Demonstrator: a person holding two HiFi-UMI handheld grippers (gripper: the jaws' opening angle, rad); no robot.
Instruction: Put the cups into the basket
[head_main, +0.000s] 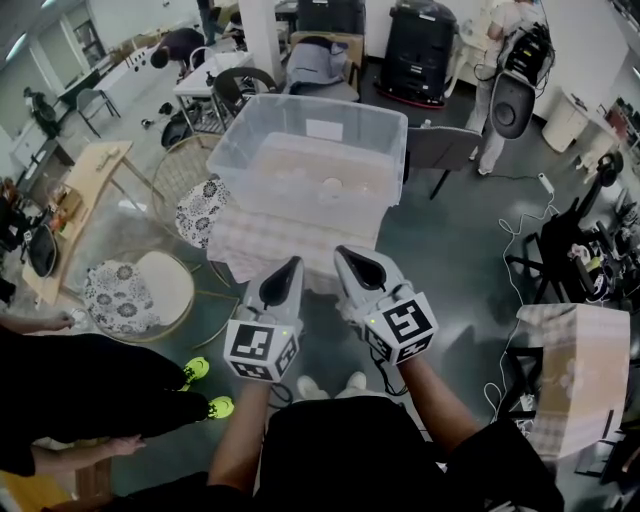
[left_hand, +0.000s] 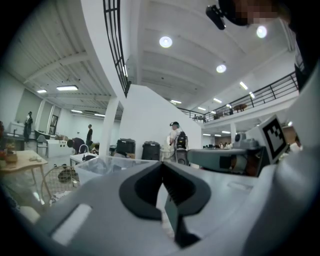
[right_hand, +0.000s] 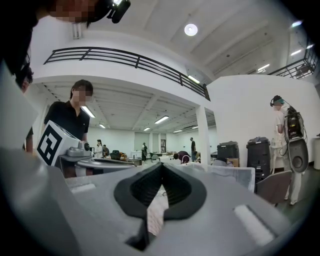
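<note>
Two grey plastic grippers, each with a marker cube, are held side by side and level. The left gripper (head_main: 292, 266) (left_hand: 161, 165) has its black ridged jaws pressed together with nothing between them, as does the right gripper (head_main: 346, 254) (right_hand: 161, 165). Just ahead of both tips stands the basket (head_main: 250, 150) (left_hand: 100, 165) (right_hand: 230, 172), a clear, smooth-walled rectangular plastic tub, upright, open mouth up, its long sides running across the grippers' line. Pale rounded shapes (head_main: 331, 184) show dimly inside. It sits on a checked cloth (head_main: 258, 245).
</note>
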